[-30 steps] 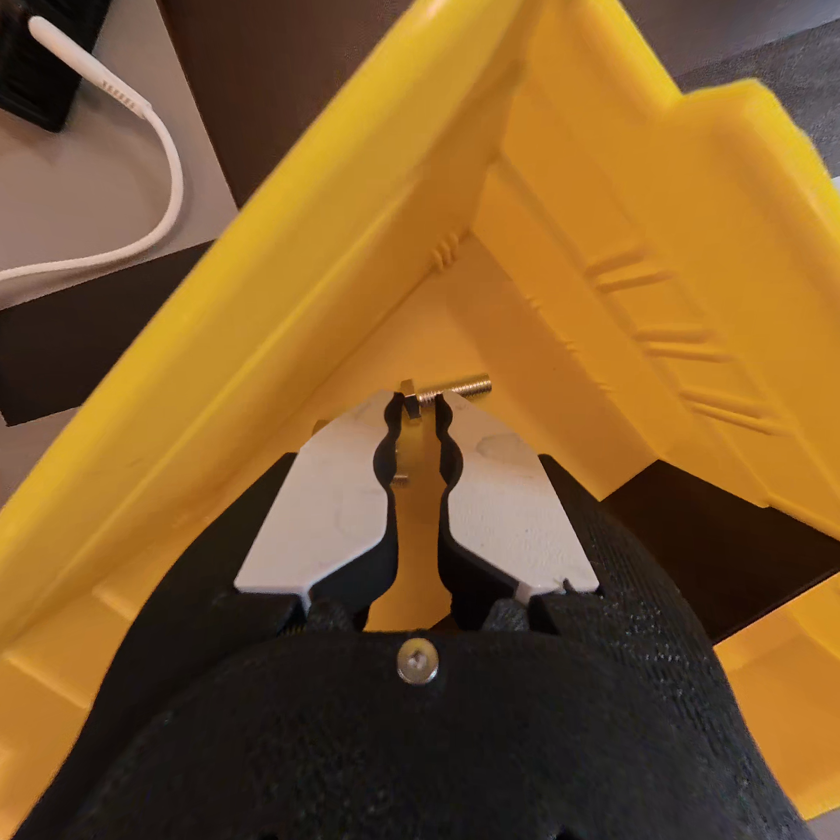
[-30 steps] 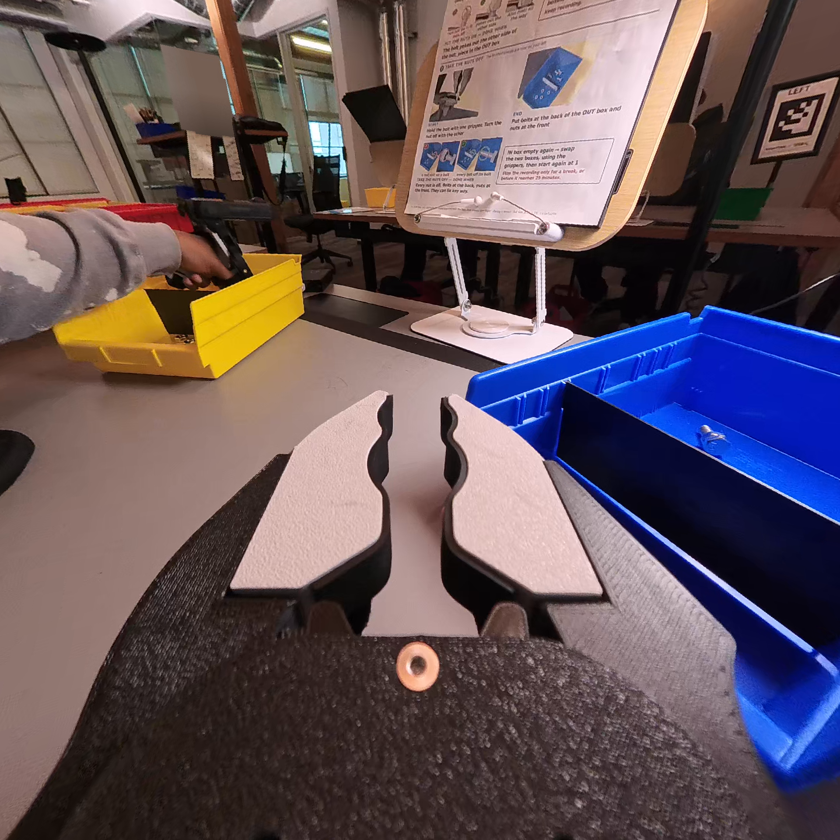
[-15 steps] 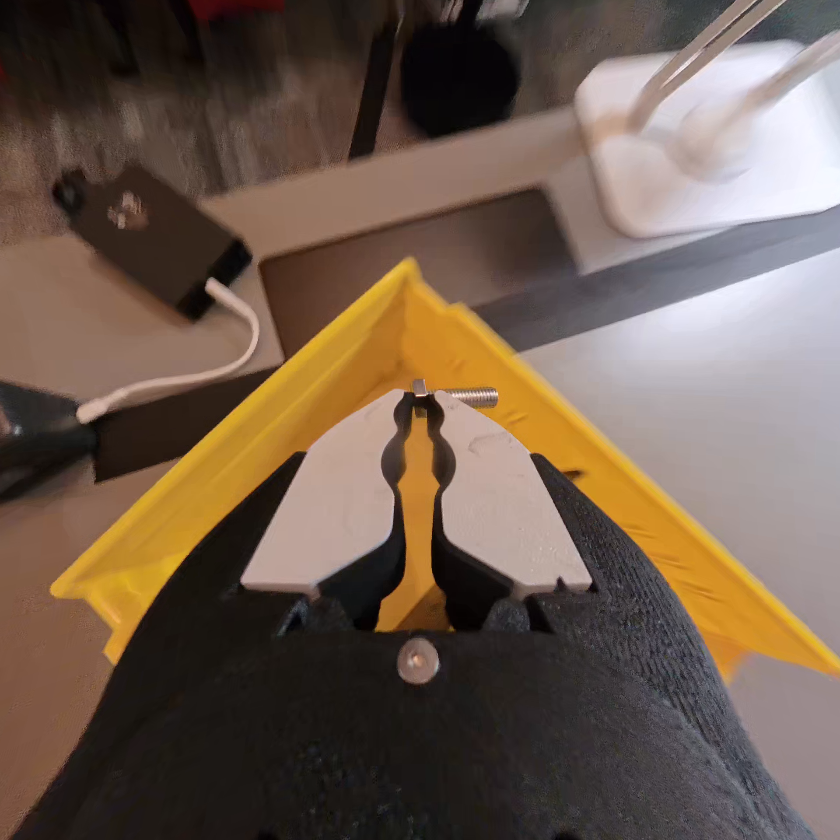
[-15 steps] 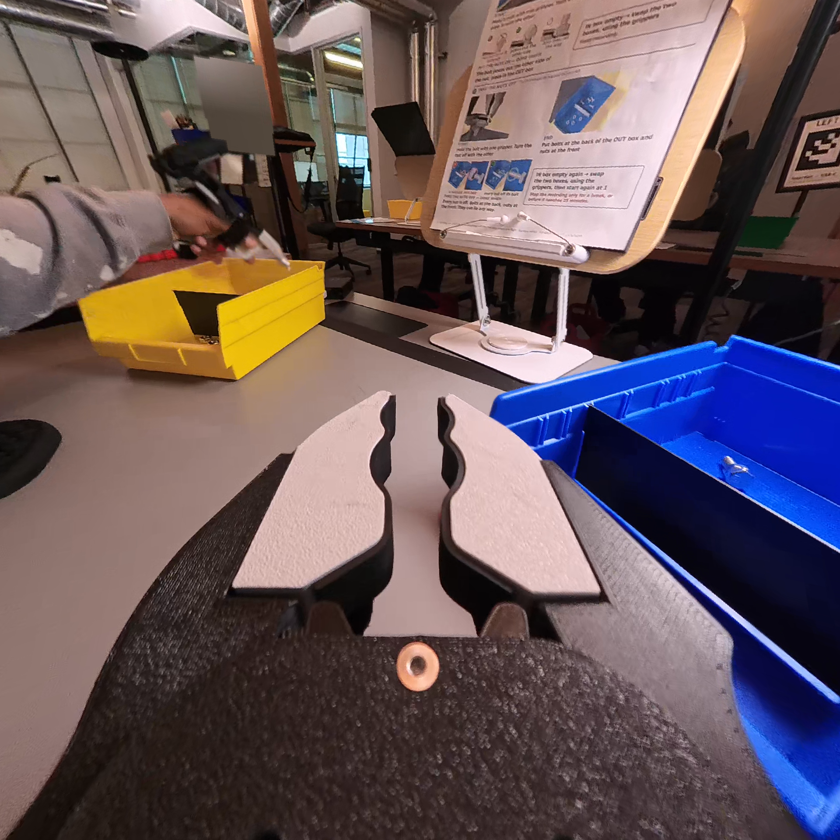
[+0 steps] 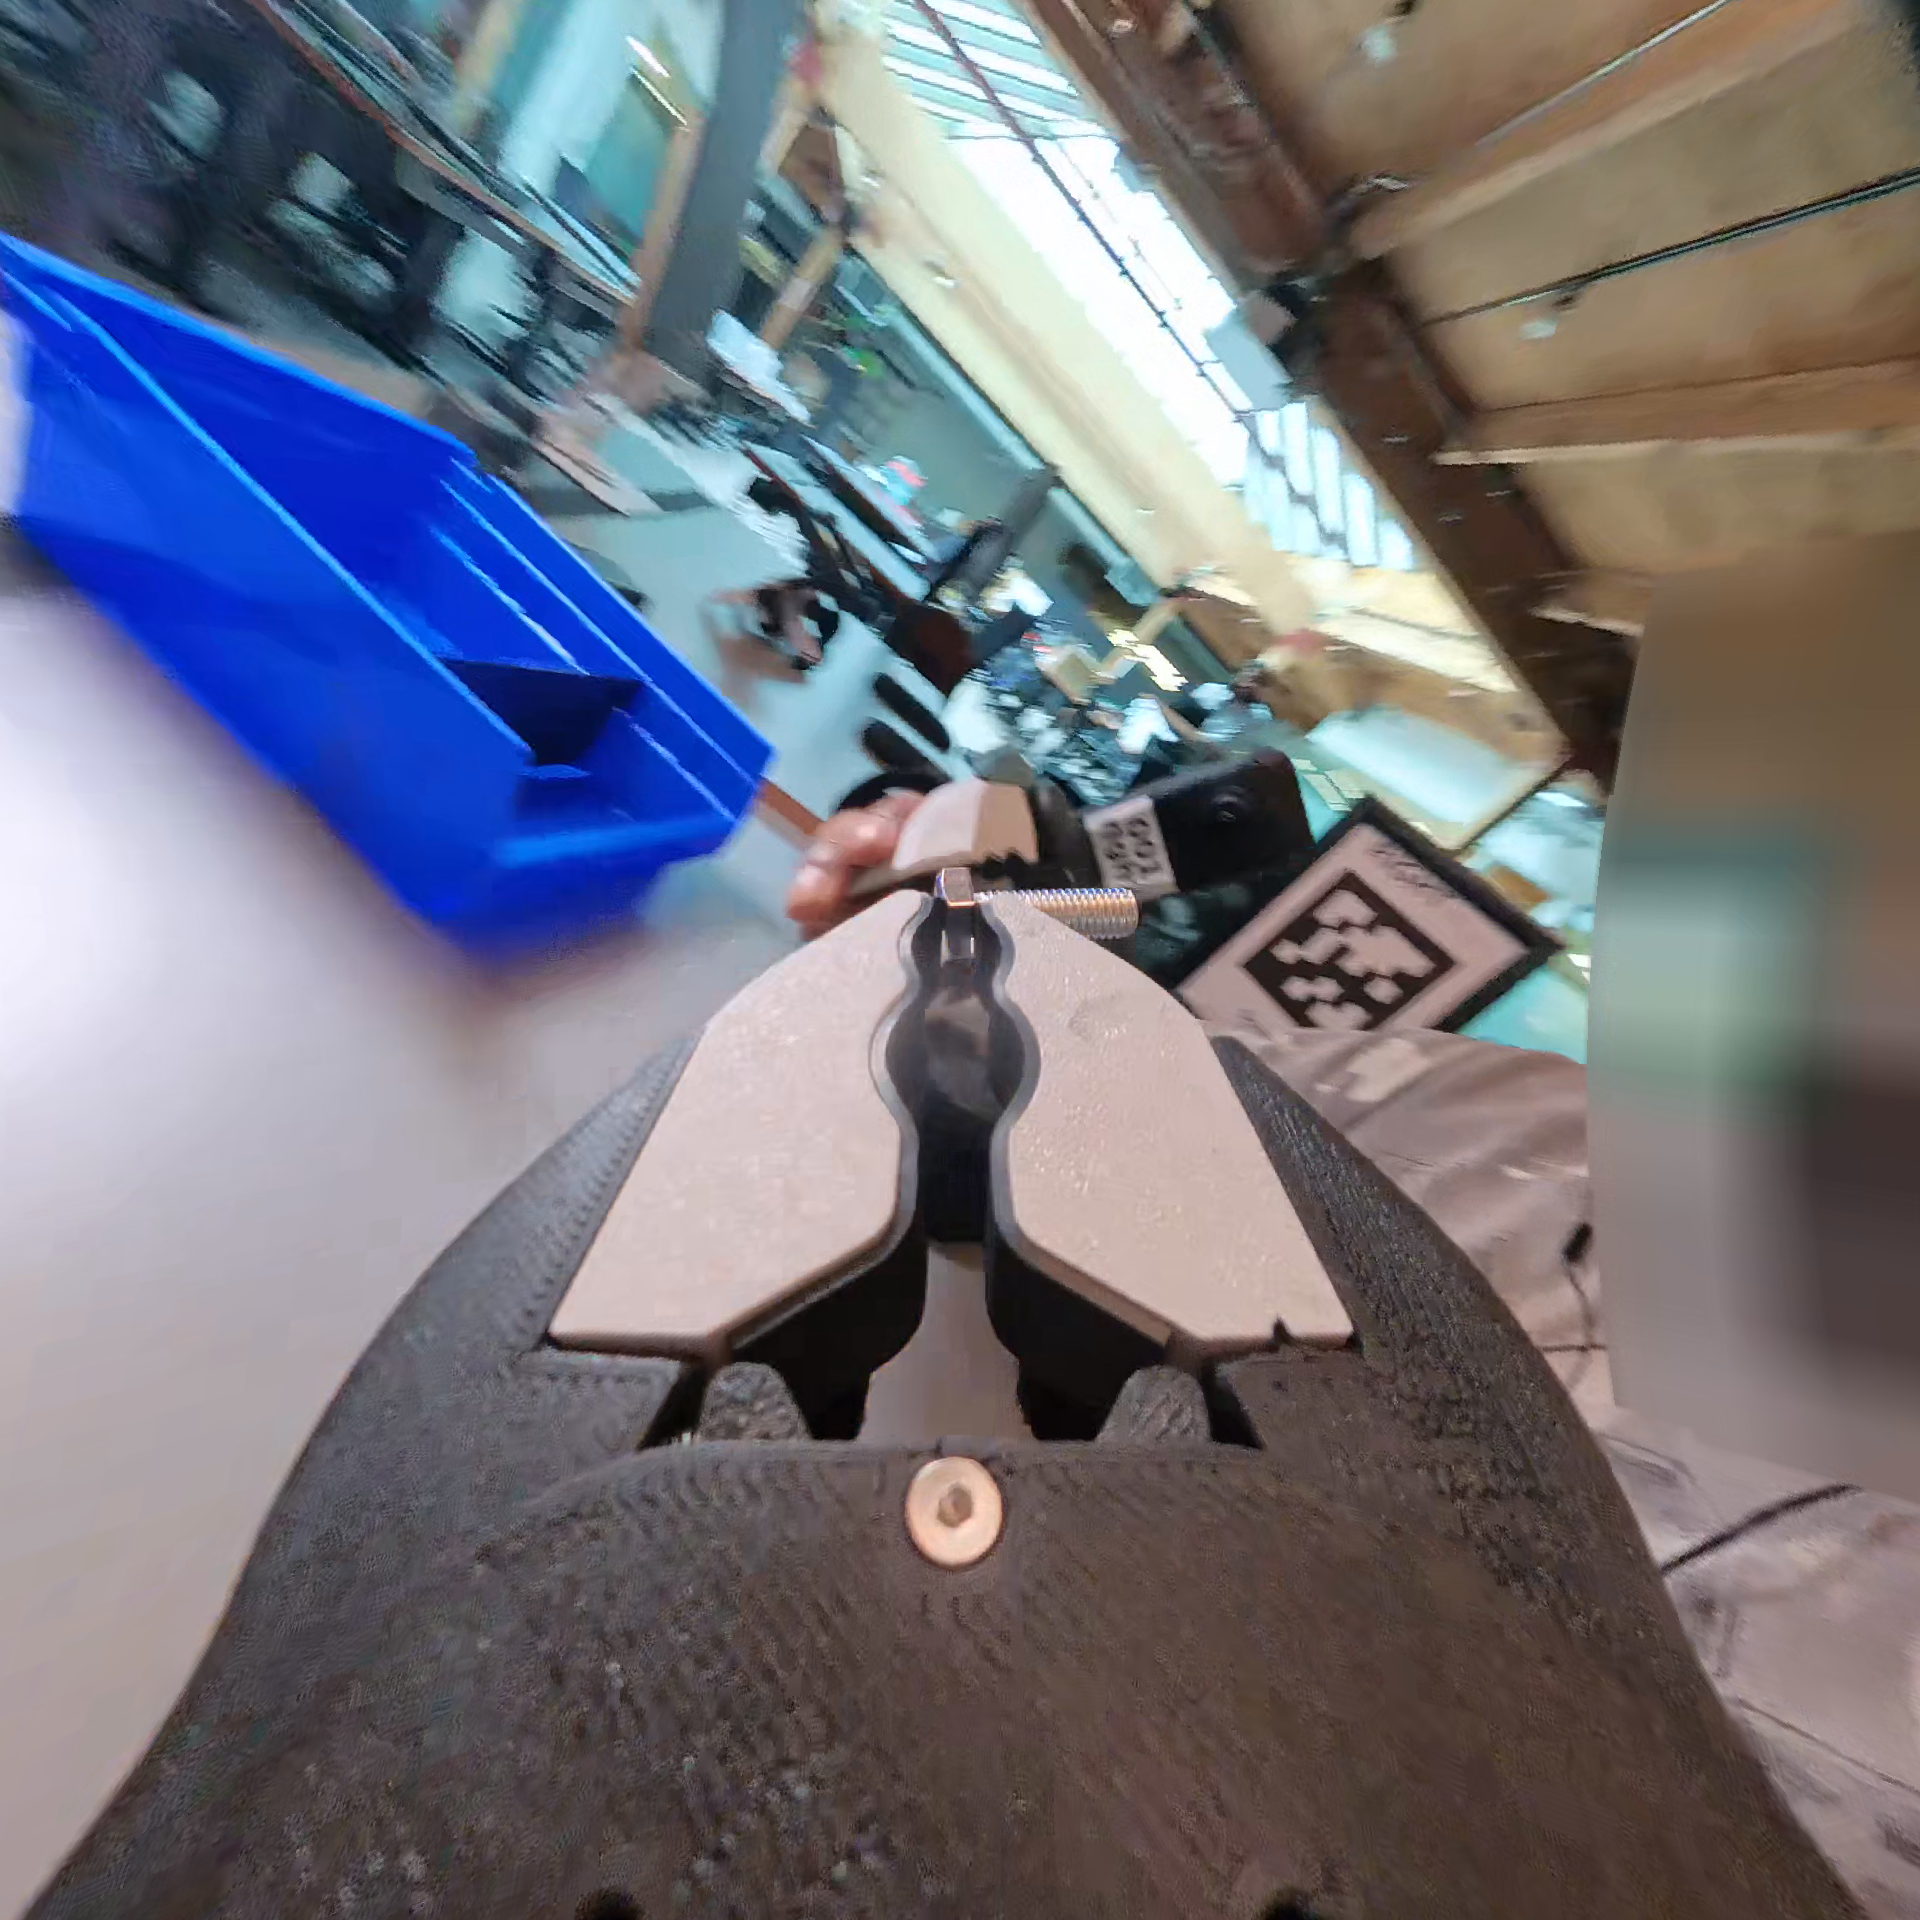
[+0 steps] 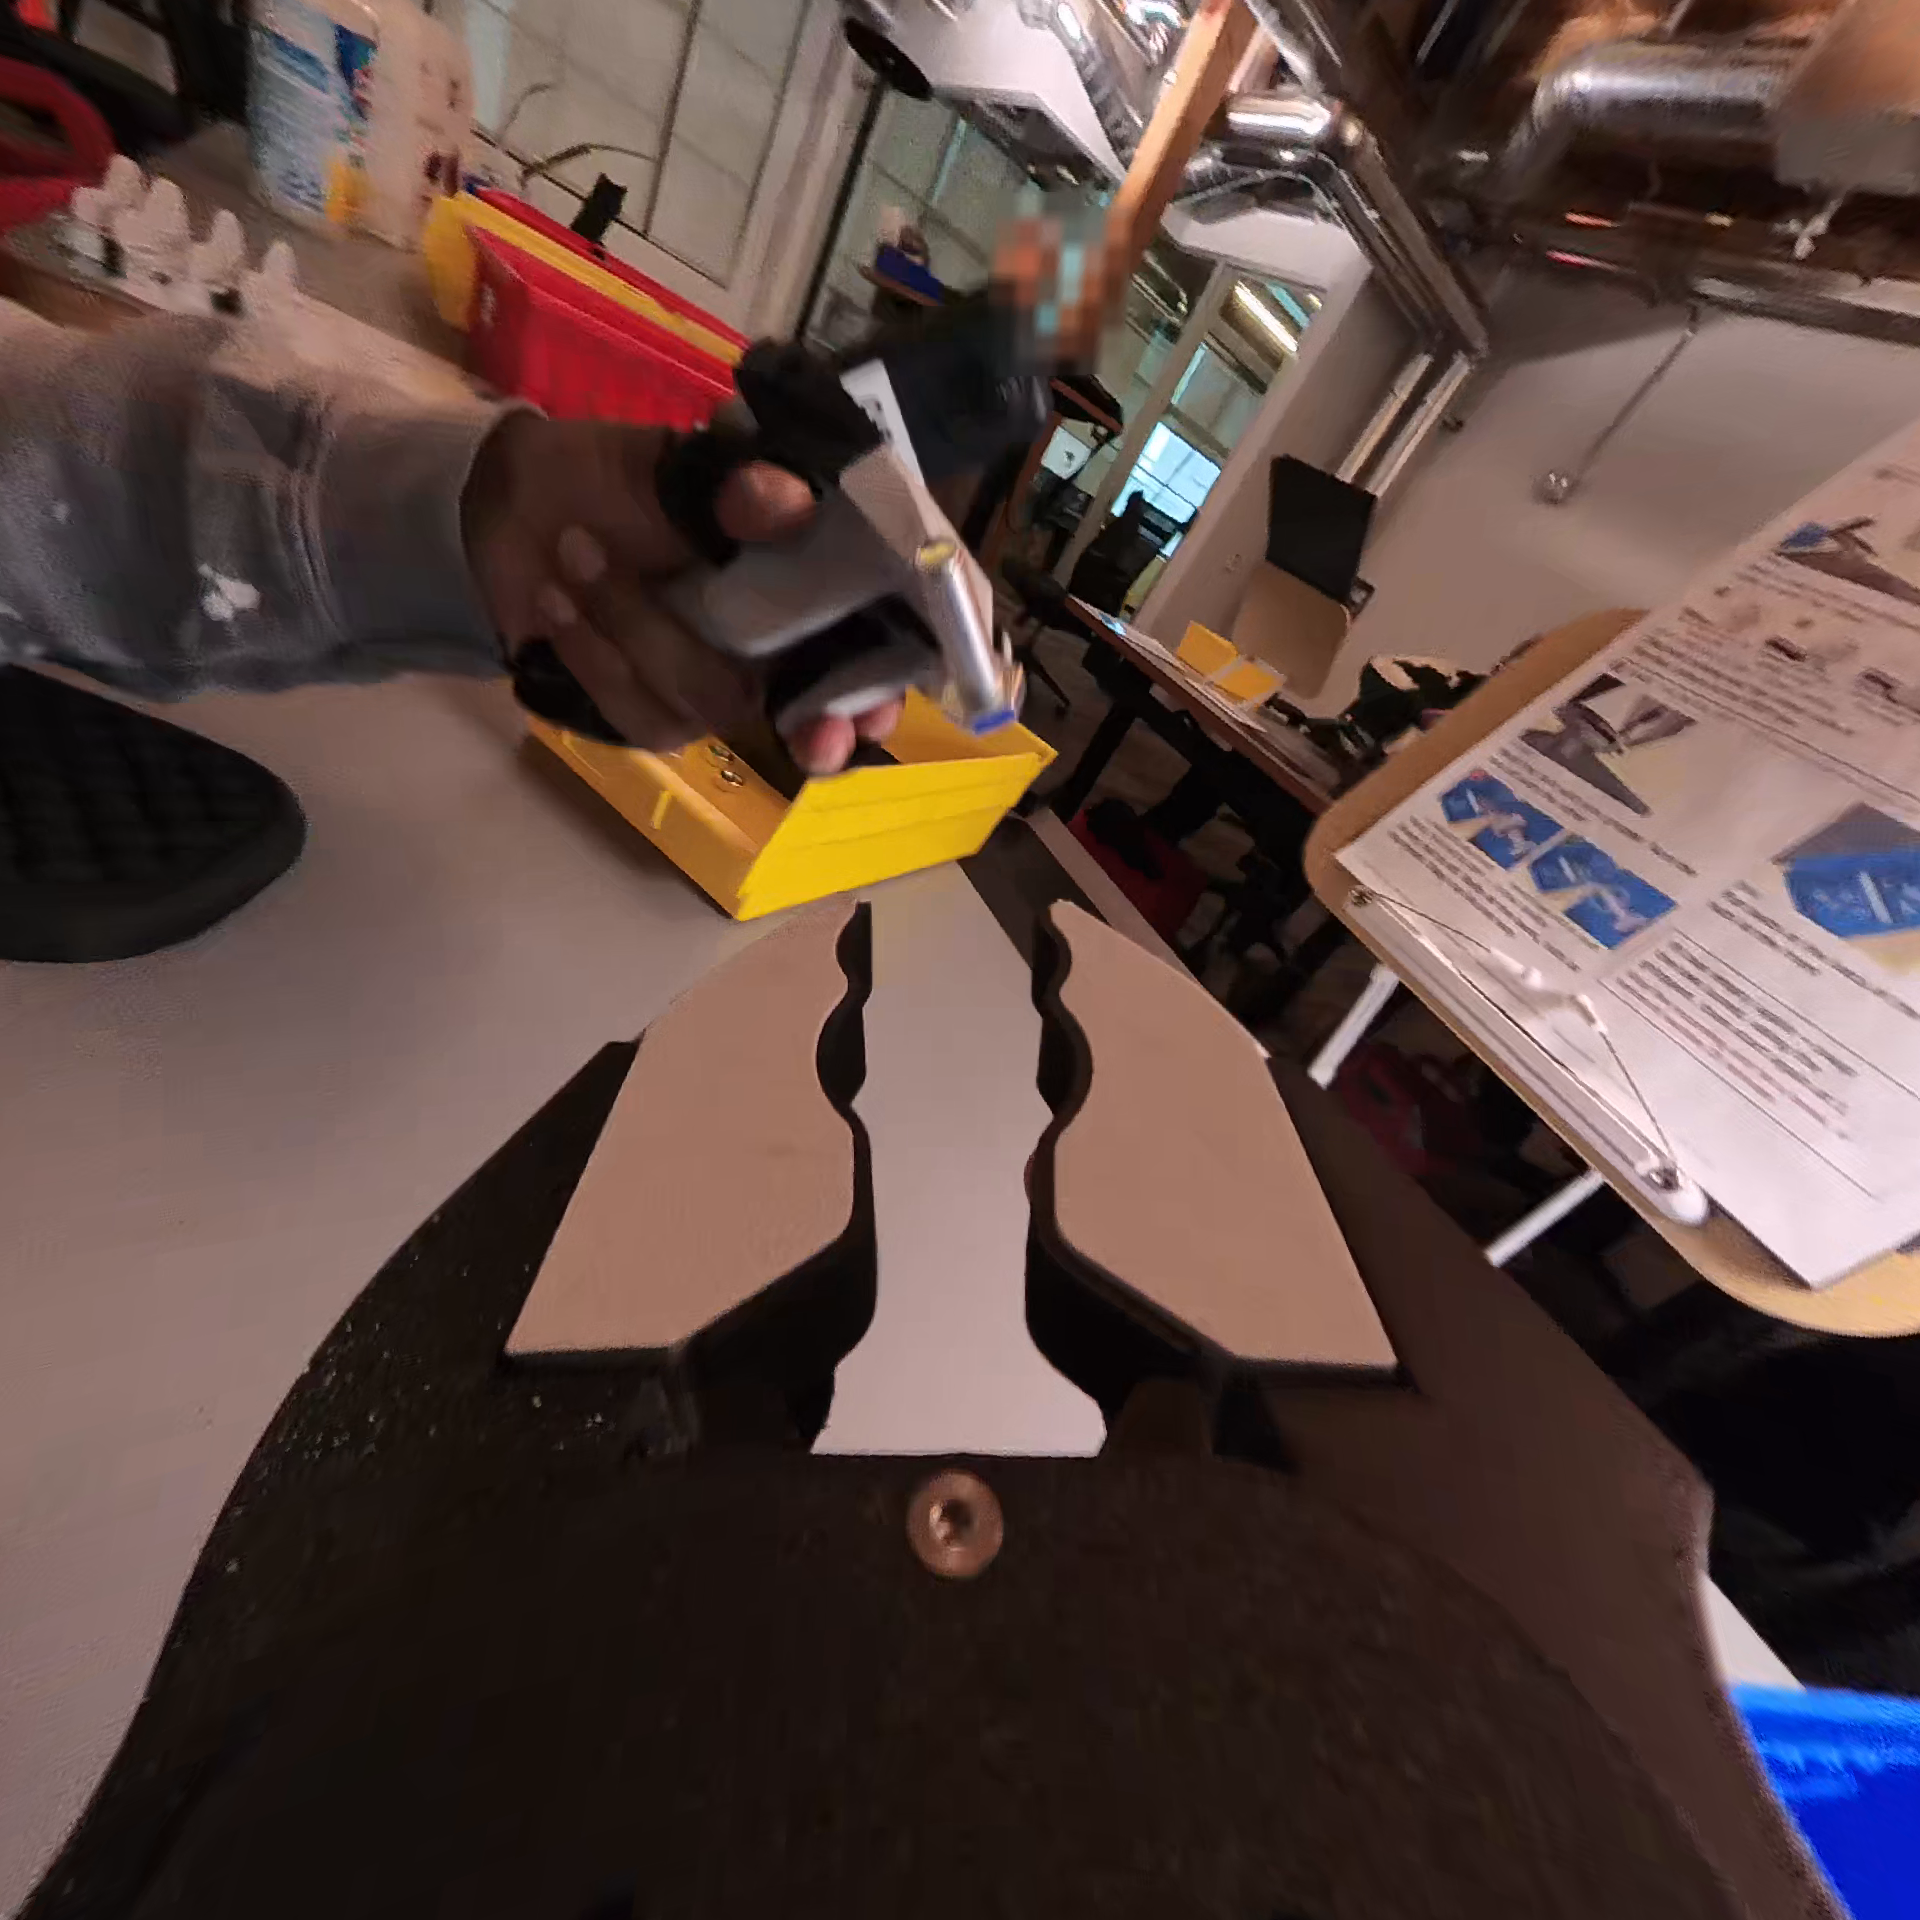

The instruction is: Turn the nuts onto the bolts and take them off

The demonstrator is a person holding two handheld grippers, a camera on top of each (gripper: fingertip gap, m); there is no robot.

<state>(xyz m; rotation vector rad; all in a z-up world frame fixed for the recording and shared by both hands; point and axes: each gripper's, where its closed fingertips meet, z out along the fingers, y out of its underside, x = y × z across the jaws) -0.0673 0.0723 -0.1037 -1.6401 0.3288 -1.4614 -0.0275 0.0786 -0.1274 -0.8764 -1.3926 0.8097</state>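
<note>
Bolt [image 5: 1023, 906]: silver, threaded shank, square-looking head. Your left claw [image 5: 956, 914] pinches it by the head at the very fingertips; the shank sticks out sideways toward 3 o'clock, held in the air above the grey table [image 5: 208, 1039]. No nut can be made out on it.

Hidden or unclear: motion blur smears both views. In the right wrist view the bolt [image 6: 961, 623] reads only as a bright rod slanting toward 5 o'clock from the left claw [image 6: 914, 613], its thread lost. The blue bin [image 5: 343, 644] at 10 o'clock is blurred and its contents cannot be told. A mosaic patch covers the right edge of the left view.

Right claw [image 6: 951, 925]: spread apart, a clear gap between the fingers, holding and touching nothing, above the table.

Farther off: yellow bin [image 6: 831, 821] on the table at 12 o'clock, behind your hand [image 6: 613, 582]; a board of printed sheets [image 6: 1683, 935] at 3 o'clock.
</note>
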